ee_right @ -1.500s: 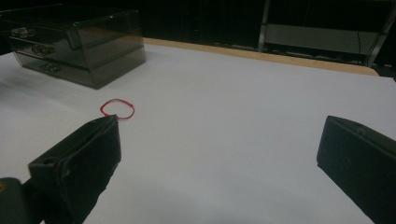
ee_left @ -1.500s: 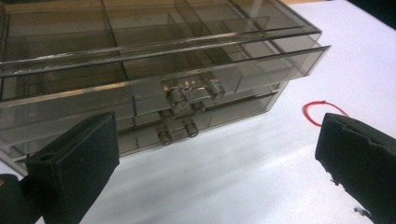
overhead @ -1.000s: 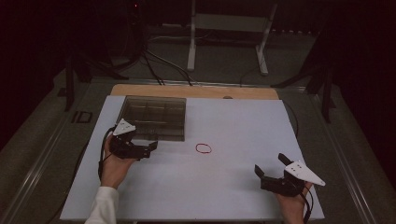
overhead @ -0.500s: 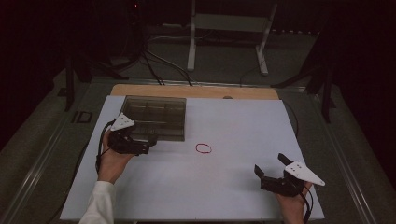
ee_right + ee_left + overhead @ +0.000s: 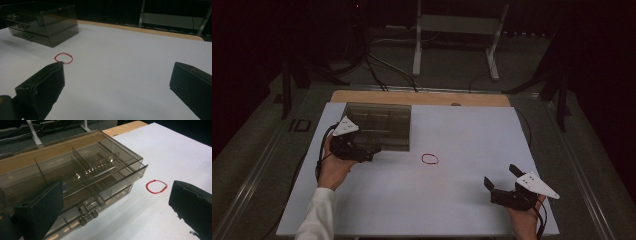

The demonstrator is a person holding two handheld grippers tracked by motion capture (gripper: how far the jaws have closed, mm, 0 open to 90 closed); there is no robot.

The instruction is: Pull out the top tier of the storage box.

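Reaching toward the drawer box (image 5: 379,126) at upper left of the high view: left claw (image 5: 368,151) sits at the box's front edge, jaws spread wide, gripping nothing; in the left claw view the left jaw is close against the front of the box near the small drawer knobs (image 5: 88,211), right jaw well out over the white surface (image 5: 472,140); upper drawer looks pulled out slightly, though I can't be sure.

Right claw (image 5: 501,179) hovers low at lower right of the high view, jaws also wide apart, empty.

Red band (image 5: 429,159) lies flat on the surface near frame centre, just right of the box, well apart from both claws; in the right claw view it sits just past the left jaw tip.

Risks, my read:
- knobs are small and clear; a wide jaw could slip off or catch two drawers at once
- box is light plastic, unanchored; pulling a drawer one-handed could drag the whole box
- band is thin and flat; jaws may close on the surface and miss it, or flick it away

Count: one box, one band, two claws, three knob pairs visible at most; dividers unclear.
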